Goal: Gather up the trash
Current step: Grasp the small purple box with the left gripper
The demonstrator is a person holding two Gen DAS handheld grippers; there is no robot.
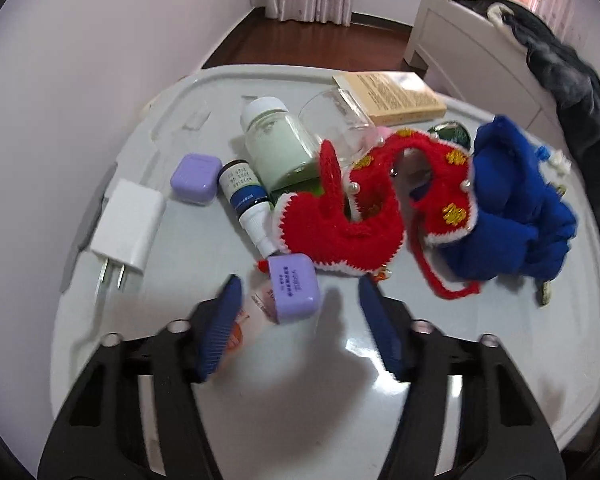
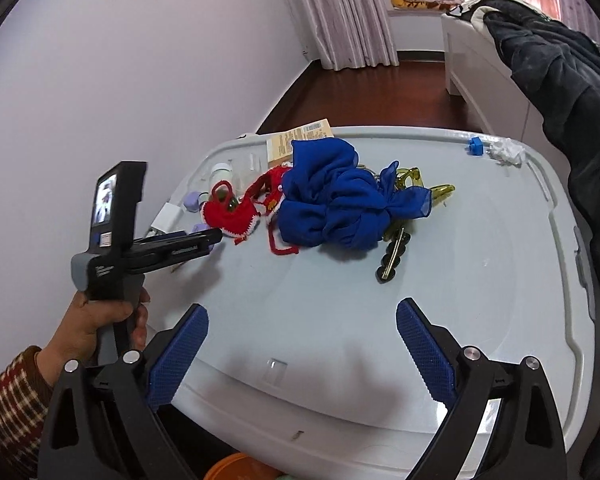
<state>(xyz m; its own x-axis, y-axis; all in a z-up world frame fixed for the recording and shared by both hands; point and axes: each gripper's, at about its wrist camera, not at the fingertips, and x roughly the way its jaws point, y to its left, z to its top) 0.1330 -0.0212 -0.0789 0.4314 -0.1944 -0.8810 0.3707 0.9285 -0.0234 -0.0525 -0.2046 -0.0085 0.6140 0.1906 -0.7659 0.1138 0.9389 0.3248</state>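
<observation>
My left gripper (image 1: 300, 284) is open, low over the white lid (image 1: 300, 400). Between its fingertips lie a purple case (image 1: 294, 288) and a small crumpled wrapper (image 1: 260, 300) with orange print beside the left finger (image 1: 220, 328). The right wrist view shows that gripper (image 2: 216, 236) from the side, near the red knitted bag (image 2: 230, 214). My right gripper (image 2: 302, 312) is open and empty, above the near part of the lid (image 2: 460, 280). A crumpled white tissue (image 2: 508, 150) lies at the far right corner.
On the lid: white charger (image 1: 126, 232), second purple case (image 1: 194, 178), small dropper bottle (image 1: 246, 204), jar (image 1: 278, 140), glass (image 1: 336, 120), box (image 1: 392, 94), blue cloth (image 2: 340, 204), hair clips (image 2: 394, 256), blue cap (image 2: 475, 146). An orange container (image 2: 236, 468) sits below the near edge.
</observation>
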